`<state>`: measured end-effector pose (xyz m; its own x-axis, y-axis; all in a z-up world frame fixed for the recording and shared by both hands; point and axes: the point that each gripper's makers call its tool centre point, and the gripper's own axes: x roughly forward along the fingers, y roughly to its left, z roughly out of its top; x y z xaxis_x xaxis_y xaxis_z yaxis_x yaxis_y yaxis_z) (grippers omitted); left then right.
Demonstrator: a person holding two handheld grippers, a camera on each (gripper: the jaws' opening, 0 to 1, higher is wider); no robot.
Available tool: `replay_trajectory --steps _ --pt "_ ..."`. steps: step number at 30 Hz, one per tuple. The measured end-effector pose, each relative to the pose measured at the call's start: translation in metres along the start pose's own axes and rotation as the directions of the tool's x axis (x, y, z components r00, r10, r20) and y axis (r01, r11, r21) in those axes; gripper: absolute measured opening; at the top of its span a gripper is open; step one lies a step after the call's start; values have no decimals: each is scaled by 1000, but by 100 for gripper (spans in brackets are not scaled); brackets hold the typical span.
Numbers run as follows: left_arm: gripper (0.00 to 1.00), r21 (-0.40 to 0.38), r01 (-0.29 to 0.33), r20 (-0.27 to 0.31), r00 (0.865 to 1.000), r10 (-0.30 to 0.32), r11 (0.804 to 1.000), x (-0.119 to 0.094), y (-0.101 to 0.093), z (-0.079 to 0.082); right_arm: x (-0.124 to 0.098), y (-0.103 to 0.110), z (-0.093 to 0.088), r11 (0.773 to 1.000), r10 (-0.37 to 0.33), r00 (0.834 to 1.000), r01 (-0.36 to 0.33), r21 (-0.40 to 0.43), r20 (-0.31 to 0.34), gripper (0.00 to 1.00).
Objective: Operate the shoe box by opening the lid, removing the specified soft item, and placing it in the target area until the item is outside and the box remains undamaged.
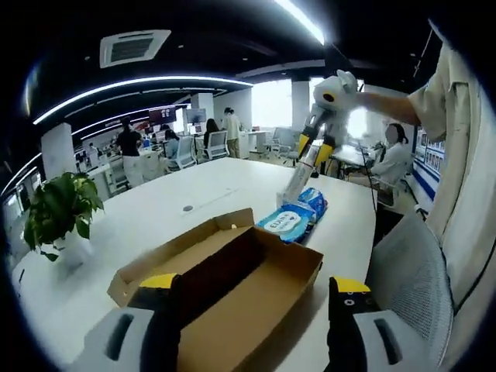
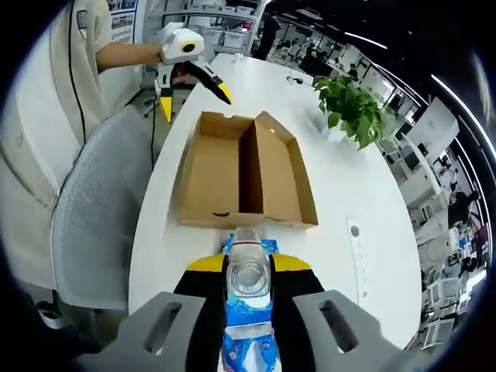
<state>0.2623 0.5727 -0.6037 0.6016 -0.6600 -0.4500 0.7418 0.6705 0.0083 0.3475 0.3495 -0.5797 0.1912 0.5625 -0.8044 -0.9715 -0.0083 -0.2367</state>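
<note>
While you stand at the long white table (image 1: 194,194), with a grey mesh chair (image 2: 97,225) pushed against its edge, the open cardboard shoe box (image 2: 232,174) lies flat on it, lid folded back beside the tray. In the left gripper view the box sits at about six o'clock, directly ahead of your left gripper (image 1: 256,310), whose yellow-tipped jaws are spread wide with nothing between them; one jaw overlaps the box's near end, though contact cannot be confirmed. In the right gripper view the same gripper hovers at eleven o'clock, past the far end of the box. A potted green plant (image 1: 60,209) stands at nine o'clock in the left gripper view, well apart from the box. The soft item, a blue-and-white pack of wet wipes (image 1: 294,218), is outside the box, near its end, on the tabletop. Your right gripper (image 2: 248,291) is pinching this pack, jaws pressed against its sides at six o'clock.
</note>
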Motion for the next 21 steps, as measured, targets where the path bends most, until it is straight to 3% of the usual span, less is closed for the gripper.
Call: replay_trajectory --steps 14,21 --pt "93 -58 -136 22 990 137 989 -24 19 -13 23 -41 -23 998 59 990 -58 14 -125 17" --pt "96 -76 -180 24 983 182 981 -30 23 -15 37 -60 -44 996 81 972 -71 54 -222 17"
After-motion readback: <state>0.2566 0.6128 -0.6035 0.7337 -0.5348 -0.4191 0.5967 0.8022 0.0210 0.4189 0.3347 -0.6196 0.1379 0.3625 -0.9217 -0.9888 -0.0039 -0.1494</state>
